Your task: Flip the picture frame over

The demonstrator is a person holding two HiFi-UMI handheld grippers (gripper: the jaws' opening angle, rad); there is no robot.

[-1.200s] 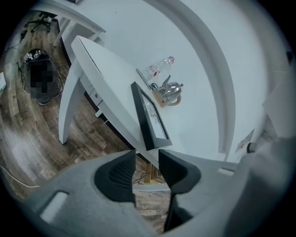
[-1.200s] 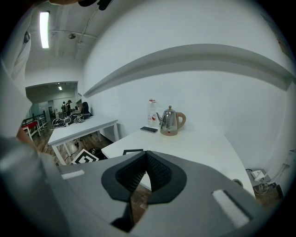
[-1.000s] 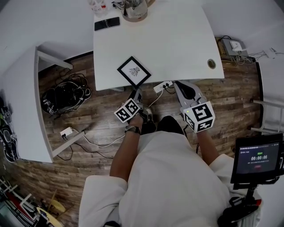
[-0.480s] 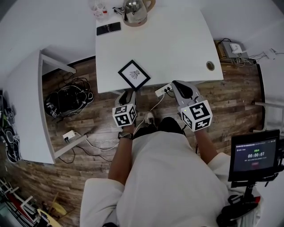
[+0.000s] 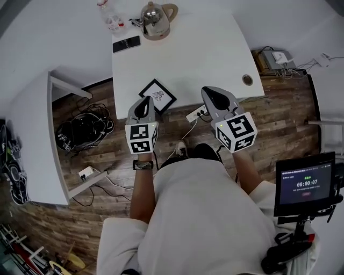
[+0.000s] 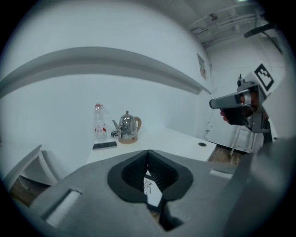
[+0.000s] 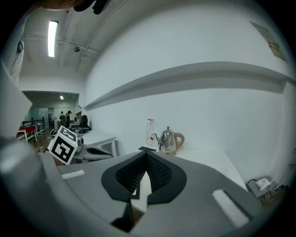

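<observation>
Hidden: in the head view my left gripper (image 5: pixel 144 101) overlaps the near corner of the picture frame (image 5: pixel 159 94), and I cannot tell whether they touch. The left gripper view shows only a slice of the frame's white print through the gap beneath the ribbed black pads, which are pressed together on nothing. My right gripper (image 5: pixel 210 92) is likewise closed and empty. The frame is square with a thin black border. It lies flat, print up, near the front edge of the smooth white desk (image 5: pixel 215 48). A polished steel kettle (image 5: pixel 153 15) stands at the far edge.
</observation>
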